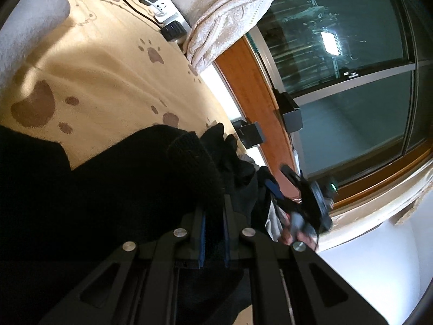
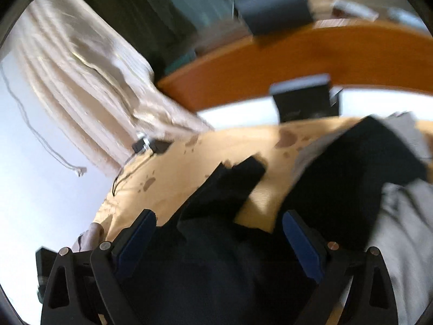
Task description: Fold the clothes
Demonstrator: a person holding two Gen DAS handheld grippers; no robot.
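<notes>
A black knit garment (image 1: 121,189) lies on a beige blanket with brown paw prints (image 1: 108,81). My left gripper (image 1: 213,211) is shut on a bunched fold of it, the cloth pinched between the blue pads. Beyond that fold, my right gripper (image 1: 281,181) shows small, held by a hand (image 1: 292,238). In the blurred right wrist view, my right gripper (image 2: 220,222) stands open just above the black garment (image 2: 216,265). A black sleeve (image 2: 230,187) stretches away over the blanket (image 2: 176,168).
A white power strip (image 1: 162,2) with plugs and a black cable lies at the blanket's far edge by a cream curtain (image 1: 230,13). Dark boxes (image 1: 250,134) stand near the wooden window sill (image 1: 251,86). Grey cloth (image 2: 406,230) lies right of the black garment.
</notes>
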